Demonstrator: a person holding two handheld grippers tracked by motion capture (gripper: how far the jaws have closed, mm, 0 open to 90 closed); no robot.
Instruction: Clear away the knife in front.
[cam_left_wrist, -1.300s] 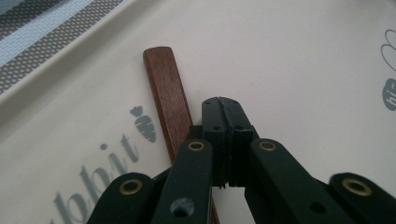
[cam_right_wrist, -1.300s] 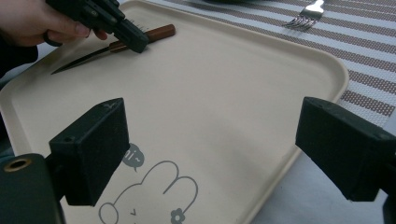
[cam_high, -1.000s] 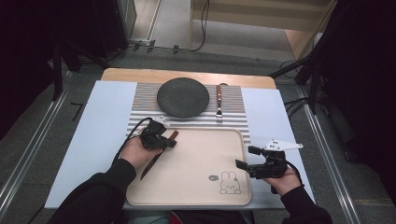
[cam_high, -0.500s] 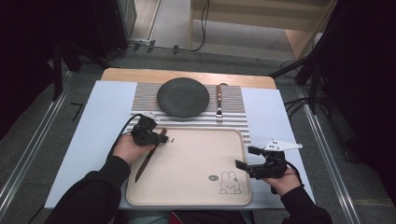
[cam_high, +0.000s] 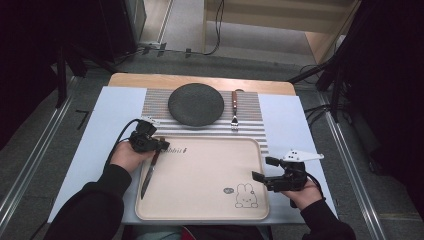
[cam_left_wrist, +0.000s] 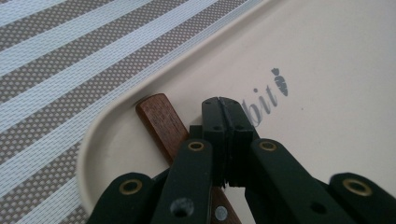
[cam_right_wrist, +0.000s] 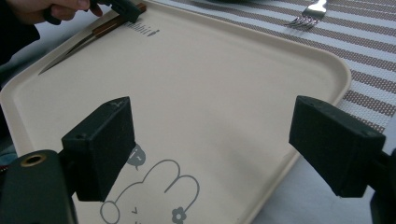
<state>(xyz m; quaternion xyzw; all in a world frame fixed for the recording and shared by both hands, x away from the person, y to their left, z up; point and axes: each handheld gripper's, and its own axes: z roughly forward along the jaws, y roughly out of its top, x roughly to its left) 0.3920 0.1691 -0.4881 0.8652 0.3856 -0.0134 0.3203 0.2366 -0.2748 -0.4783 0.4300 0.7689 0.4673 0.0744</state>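
Wooden-handled table knife is lying in the far left corner of the beige plastic tray, running along the tray's left edge, its brown handle toward the far rim and its steel blade pointing back at the person. The left gripper is sitting at the handle end; in the left gripper view its jaws are pressed together with nothing between them, and the handle is lying just beside and under them rather than in their grip. The right gripper is hovering over the tray's near right corner by the printed rabbit, jaws spread wide and empty, well apart from the knife. So the left hand is plainly the nearer one. Judging from this, any pickup is calling for the left jaws to part first and straddle the handle across its long axis. On the striped placemat beyond the tray, a round dark plate and a wooden-handled fork are resting.
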